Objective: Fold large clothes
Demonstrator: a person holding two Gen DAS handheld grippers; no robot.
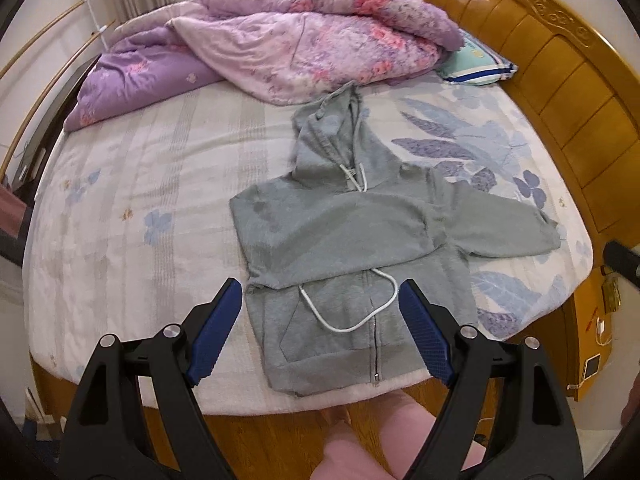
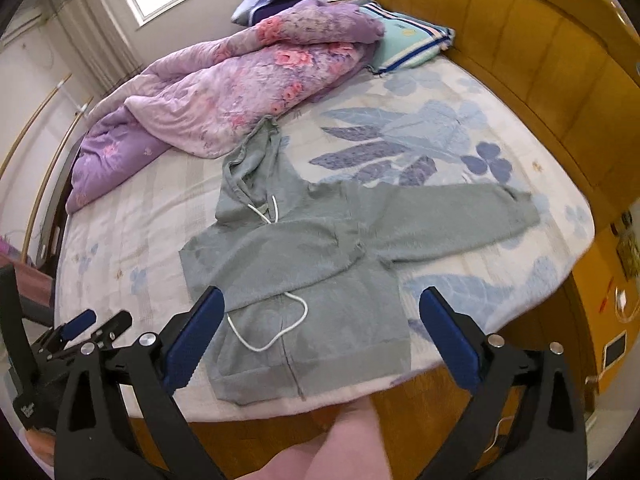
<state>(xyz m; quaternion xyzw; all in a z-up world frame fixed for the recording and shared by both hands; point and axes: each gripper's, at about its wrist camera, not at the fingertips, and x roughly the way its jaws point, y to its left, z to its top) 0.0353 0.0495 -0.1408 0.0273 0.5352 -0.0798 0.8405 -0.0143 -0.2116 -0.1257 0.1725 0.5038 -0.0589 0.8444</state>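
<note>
A grey zip hoodie (image 1: 344, 232) (image 2: 320, 264) lies flat on the bed near its front edge, hood pointing toward the quilt. One sleeve is folded across the chest. The other sleeve (image 1: 504, 224) (image 2: 452, 224) stretches out to the right. A white drawstring (image 1: 348, 320) (image 2: 272, 332) loops over the zipper. My left gripper (image 1: 320, 286) hangs open above the hoodie's lower half, nothing between its blue pads. My right gripper (image 2: 322, 292) is also open and empty above the hem area. The left gripper's finger (image 2: 80, 328) shows at the right wrist view's left edge.
A crumpled purple floral quilt (image 1: 288, 40) (image 2: 224, 84) covers the far part of the bed, with a teal striped pillow (image 1: 476, 60) (image 2: 408, 40) beside it. A wooden headboard (image 1: 560, 68) (image 2: 540, 60) runs along the right. A person's pink-clad leg (image 1: 384, 432) stands at the bed's front edge.
</note>
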